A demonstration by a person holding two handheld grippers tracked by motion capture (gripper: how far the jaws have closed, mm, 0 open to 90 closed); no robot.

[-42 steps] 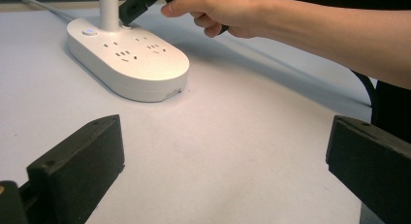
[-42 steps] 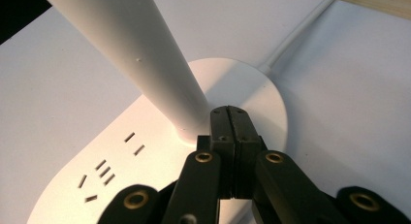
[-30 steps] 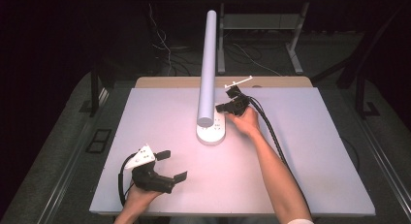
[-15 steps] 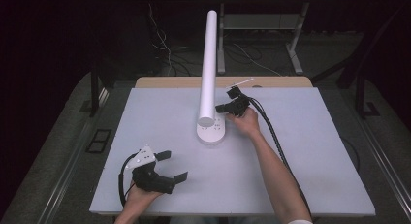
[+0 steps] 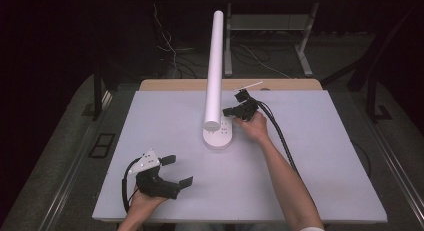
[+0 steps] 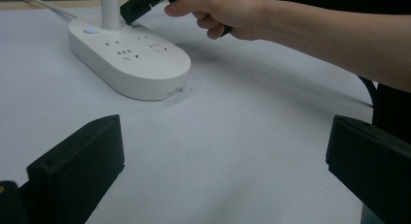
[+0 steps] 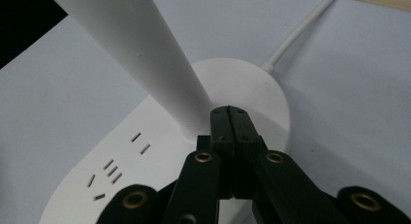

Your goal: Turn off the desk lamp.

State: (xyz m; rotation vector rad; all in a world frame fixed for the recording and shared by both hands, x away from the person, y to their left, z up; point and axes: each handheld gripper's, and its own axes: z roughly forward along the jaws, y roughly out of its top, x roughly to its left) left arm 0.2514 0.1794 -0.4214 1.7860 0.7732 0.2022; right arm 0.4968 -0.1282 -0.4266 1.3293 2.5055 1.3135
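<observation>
The right gripper (image 7: 231, 120), fingers clenched on nothing, is pressing at the lamp post's (image 5: 215, 66) foot on the power strip base (image 5: 218, 137) mid-table; a gentle, square push seems wise. The left gripper (image 5: 176, 173) is resting with fingers released.

White power strip (image 5: 218, 138) and white tube (image 5: 215, 66) on pale lavender table (image 5: 320, 161).

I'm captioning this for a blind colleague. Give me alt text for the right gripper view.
The right claw, jaws pressed together, points at the foot of a white tube rising from a white oval power strip base with sockets. A white cord runs from the base across the pale tabletop.
</observation>
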